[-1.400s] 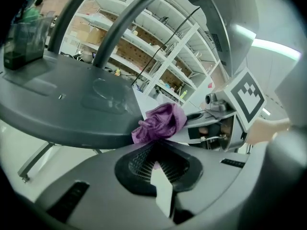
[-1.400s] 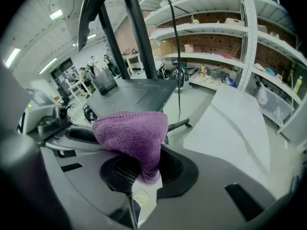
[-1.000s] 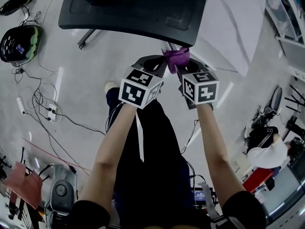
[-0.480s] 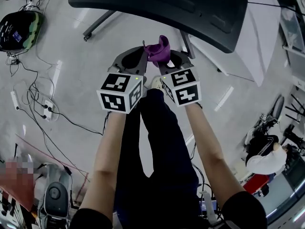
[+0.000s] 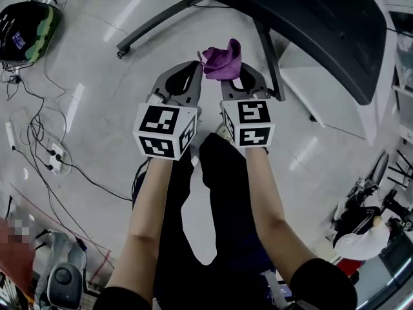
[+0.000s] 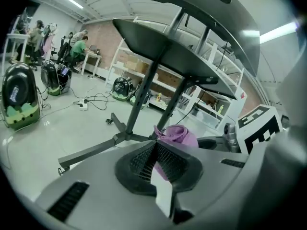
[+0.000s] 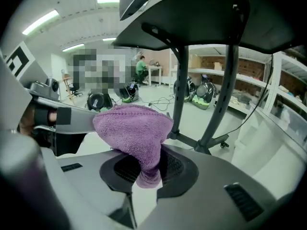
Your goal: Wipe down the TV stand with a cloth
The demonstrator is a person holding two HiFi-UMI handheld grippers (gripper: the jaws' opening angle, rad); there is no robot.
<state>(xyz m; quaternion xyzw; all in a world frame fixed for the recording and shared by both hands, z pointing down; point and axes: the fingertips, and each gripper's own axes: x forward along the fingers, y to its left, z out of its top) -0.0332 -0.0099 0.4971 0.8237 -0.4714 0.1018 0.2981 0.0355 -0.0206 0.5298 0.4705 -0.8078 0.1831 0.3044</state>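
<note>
The purple terry cloth (image 5: 222, 59), bunched into a crumpled wad, is pinched by its lower end in the right gripper (image 7: 145, 169), near but clear of the TV stand (image 5: 322, 28), a dark slab on metal posts with splayed, wheeled legs.

Bright, even light comes from strip lights (image 7: 41, 20) overhead, and long glare streaks lie on the glossy floor (image 5: 97, 70). All views bulge at the edges, and both gripper views darken to black corners. The cloth (image 7: 132, 128) is sharp, while the nearest foreground is soft.
</note>
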